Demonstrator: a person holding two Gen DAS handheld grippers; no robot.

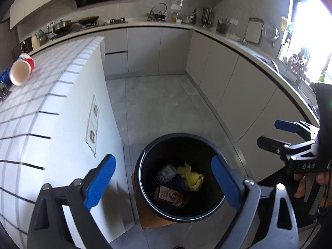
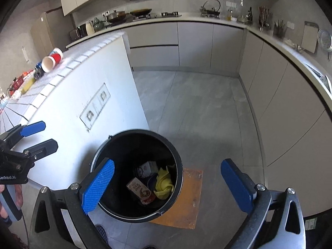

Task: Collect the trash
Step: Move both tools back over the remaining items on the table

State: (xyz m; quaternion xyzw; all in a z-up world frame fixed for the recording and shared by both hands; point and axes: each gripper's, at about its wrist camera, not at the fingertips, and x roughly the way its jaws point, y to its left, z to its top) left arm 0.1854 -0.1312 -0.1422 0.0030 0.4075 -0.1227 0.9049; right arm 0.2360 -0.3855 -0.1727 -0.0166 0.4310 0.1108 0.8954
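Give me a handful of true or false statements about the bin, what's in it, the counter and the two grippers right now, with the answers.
1. The round black plastic bin stands on a wooden board. True.
2. The bin is empty. False: it holds a crumpled yellow cloth and printed cartons.
3. The left gripper holds the cloth. False: its jaws are open and hold nothing.
4. The right gripper is open. True.
5. A red and white paper cup lies on its side on the white tiled counter. True.
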